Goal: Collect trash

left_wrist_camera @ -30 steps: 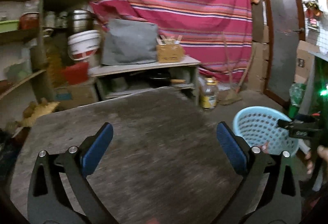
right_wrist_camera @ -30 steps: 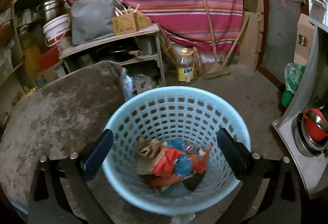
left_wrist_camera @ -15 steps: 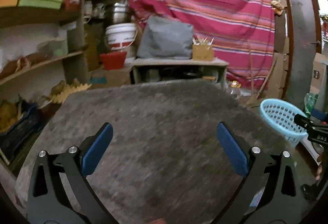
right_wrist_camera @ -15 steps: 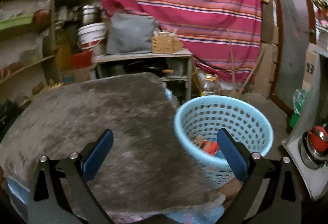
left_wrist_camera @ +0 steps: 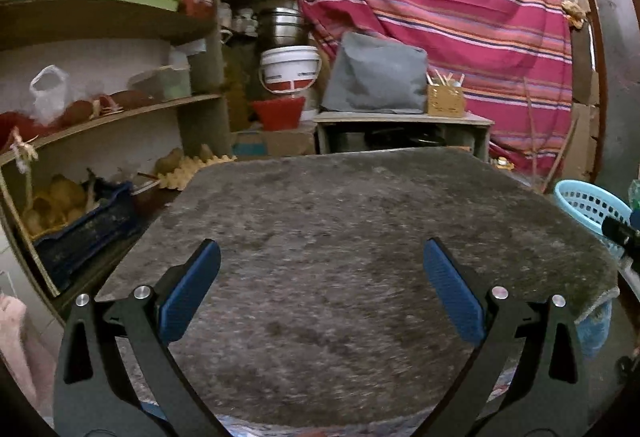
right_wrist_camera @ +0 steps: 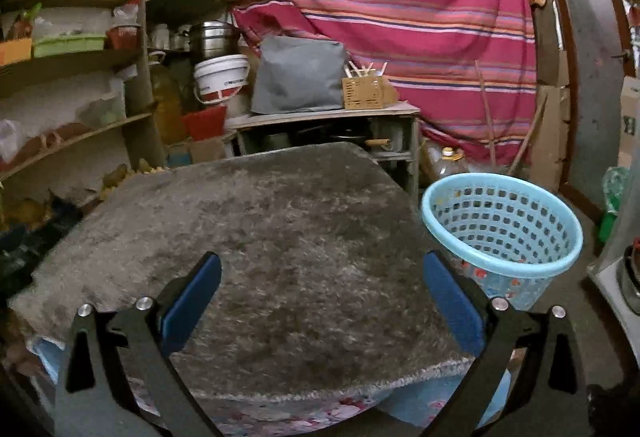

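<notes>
The left gripper is held low over the near part of a table, its black linkage arms angled forward and its two blue ribbed pads spread wide apart with nothing between them. The right gripper is posed the same way, level and pointing across the tabletop, its blue pads likewise spread and empty. At the right edge of the left wrist view a dark piece of what may be the other tool is seen (too little of it shows to be sure).

The table is covered by a grey, shaggy mat with a matted, uneven pile and rounded corners; under its front edge a light blue flowered cloth is seen hanging. No loose trash is seen on the mat.

The light blue plastic basket stands on the floor just beside the table's right side, round, tapered downward, its wall pierced by rows of small rectangular holes. Through the holes in its lower wall red and blue scraps are glimpsed (their shapes cannot be made out). In the left wrist view only part of its rim is shown.

Behind, a pink striped cloth is draped in folds, and wooden shelves are crowded with containers.
</notes>
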The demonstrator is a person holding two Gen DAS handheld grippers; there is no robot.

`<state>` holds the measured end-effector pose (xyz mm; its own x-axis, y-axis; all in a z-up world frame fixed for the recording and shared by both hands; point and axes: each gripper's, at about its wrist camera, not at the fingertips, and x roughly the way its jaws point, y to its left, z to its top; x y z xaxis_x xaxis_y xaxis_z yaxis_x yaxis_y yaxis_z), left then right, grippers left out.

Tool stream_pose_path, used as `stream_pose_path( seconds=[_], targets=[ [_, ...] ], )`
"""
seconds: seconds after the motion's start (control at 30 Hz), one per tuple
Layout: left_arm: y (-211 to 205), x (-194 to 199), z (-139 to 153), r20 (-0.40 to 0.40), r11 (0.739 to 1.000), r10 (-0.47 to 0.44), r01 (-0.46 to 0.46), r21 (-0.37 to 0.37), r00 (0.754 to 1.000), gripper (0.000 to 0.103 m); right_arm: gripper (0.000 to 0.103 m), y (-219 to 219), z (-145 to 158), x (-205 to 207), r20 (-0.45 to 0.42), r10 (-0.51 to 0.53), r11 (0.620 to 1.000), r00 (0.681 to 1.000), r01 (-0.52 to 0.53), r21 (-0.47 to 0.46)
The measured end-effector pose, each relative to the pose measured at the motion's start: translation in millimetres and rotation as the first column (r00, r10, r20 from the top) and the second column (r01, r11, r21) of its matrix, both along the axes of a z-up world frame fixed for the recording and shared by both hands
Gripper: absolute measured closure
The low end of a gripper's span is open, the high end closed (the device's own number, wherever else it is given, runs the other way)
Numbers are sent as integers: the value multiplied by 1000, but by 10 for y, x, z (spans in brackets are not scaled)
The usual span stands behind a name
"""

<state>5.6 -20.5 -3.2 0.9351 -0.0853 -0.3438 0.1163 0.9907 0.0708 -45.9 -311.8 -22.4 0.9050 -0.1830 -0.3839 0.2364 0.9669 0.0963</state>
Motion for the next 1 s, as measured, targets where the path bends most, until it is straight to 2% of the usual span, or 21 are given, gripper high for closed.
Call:
stream_pose_path(
  seconds=[0.1,0.27,0.4,0.5,0.77,1.0],
  targets=[
    [32,-13,-17,5,1000,7,-7,7,1000,5,4,33,-51,18,-26,3,1000,1000,-3,-8],
    [64,-74,-11,23,1000,1,-1,12,1000,5,4,159,-32,-75,5,14,999,1000,-14,-47],
    [82,-97,-27,27,1000,-1,0,11,1000,5,4,225,5,-102,16,26,999,1000,-26,-23],
    [88,-120,-25,36,1000,-5,4,11,999,5,4,271,57,-135,41,8,999,999,-6,-45],
    [145,-137,-47,43,1000,5,-6,12,999,5,4,282,44,-75,35,-4,1000,999,5,-23],
    [132,-130,-49,47,1000,7,-8,18,999,5,4,374,58,-46,40,9,998,999,-7,-60]
  ],
)
